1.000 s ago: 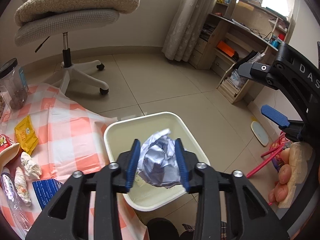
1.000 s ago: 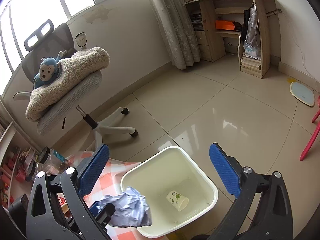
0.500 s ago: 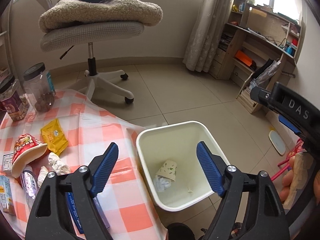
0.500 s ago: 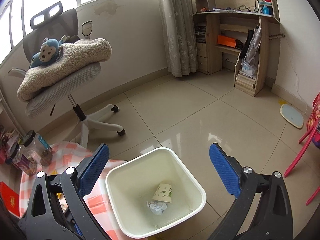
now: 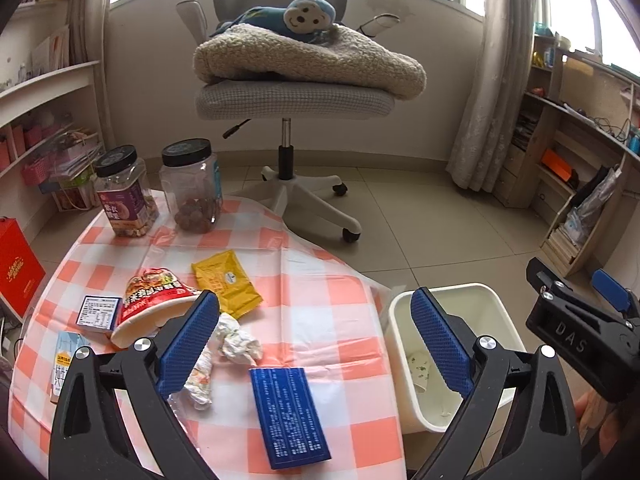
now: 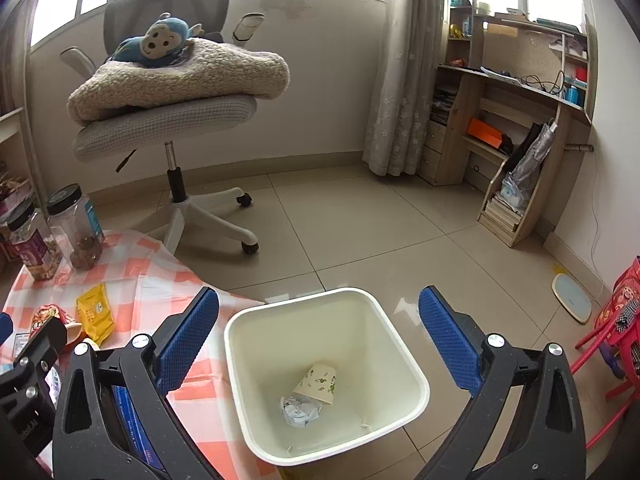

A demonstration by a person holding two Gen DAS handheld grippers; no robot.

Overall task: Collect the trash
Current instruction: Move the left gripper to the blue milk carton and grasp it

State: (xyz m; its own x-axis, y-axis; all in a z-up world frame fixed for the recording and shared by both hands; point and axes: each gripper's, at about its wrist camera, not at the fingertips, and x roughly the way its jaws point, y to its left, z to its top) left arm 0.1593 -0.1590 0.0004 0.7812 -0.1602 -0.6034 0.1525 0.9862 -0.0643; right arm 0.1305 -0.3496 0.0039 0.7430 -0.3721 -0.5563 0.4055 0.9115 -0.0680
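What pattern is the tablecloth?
Orange-and-white checks on the tablecloth; clearest in the left wrist view.
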